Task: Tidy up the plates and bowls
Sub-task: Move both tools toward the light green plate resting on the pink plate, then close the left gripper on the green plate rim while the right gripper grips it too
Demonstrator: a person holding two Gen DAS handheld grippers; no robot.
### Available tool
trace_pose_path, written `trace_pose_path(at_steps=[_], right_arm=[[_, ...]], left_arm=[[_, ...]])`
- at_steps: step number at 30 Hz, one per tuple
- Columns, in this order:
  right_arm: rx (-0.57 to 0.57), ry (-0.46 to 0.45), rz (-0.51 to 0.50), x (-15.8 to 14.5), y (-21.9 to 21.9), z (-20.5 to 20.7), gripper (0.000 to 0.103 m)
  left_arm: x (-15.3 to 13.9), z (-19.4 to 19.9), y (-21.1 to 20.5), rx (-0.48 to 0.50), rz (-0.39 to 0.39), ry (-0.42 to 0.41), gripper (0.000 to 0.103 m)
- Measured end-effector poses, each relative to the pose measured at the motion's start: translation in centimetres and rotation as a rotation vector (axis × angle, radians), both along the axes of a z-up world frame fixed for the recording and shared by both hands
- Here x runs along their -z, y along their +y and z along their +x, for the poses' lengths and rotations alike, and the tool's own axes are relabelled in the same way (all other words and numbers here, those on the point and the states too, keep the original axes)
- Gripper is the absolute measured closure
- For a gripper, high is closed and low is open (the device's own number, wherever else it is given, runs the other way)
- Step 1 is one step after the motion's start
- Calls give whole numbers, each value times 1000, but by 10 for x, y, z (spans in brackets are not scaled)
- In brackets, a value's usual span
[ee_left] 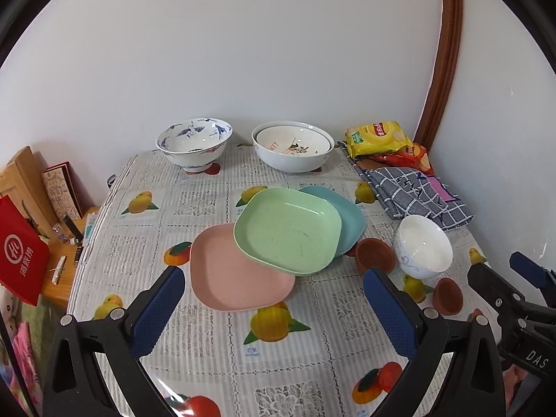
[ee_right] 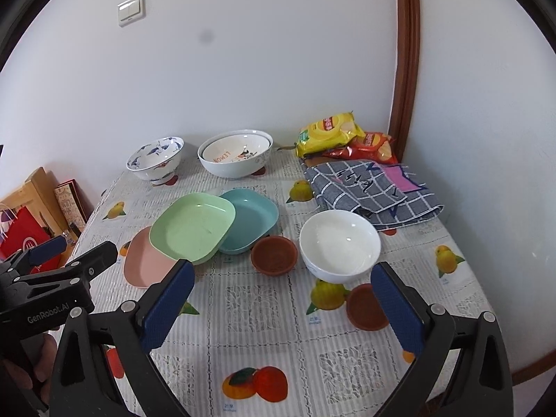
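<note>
Three square plates are shown overlapped at the centre of the fruit-print tablecloth (ee_left: 215,344): the green plate (ee_left: 287,230) is propped on the pink plate (ee_left: 229,278) at 7 o'clock and the teal plate (ee_left: 347,215) at 2 o'clock. A white bowl (ee_right: 338,245) and two brown saucers (ee_right: 274,255) (ee_right: 365,307) are seen at 3 o'clock. The left gripper (ee_left: 274,312) and right gripper (ee_right: 283,302) are held spread wide above the cloth, grasping nothing.

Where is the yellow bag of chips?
The yellow chip bag lies at the table's far right corner in both views, against the wall by the brown wooden trim, on top of a red snack bag and just behind the checked cloth.
</note>
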State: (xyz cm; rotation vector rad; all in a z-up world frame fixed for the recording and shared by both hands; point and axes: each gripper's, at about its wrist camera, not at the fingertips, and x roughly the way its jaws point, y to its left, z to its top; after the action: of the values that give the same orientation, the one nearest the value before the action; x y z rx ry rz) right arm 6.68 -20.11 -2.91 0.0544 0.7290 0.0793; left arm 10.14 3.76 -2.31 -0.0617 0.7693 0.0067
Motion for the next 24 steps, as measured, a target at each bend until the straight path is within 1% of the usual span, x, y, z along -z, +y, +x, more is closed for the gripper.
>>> trace_pose_path(at_steps=[2,6,8,10,12,16,18,20,24], right_arm=[[-16,20,16,7,0,12,3],[-45,62,40,21,4,37,5],[-48,79,30,28,7,50,9],[-56,90,21,34,11,60,10],[-69,103,25,39,14,71,12],[-88,119,33,49,22,90,14],[-94,127,37,54,26,98,15],[-100,138,45,59,29,107,19],[-95,166,66,70,34,124,23]], left_arm=[[6,10,1,-11,15,9,0],[18,28,7,-27,20,34,0],[25,37,10,-35,14,45,0],[30,45,14,-48,15,51,1],[35,53,18,-59,6,55,4],[42,70,24,-65,-12,71,7],[47,78,26,-63,-15,81,11],[52,88,27,-58,-19,94,14],[63,105,30,-71,-12,126,16]])
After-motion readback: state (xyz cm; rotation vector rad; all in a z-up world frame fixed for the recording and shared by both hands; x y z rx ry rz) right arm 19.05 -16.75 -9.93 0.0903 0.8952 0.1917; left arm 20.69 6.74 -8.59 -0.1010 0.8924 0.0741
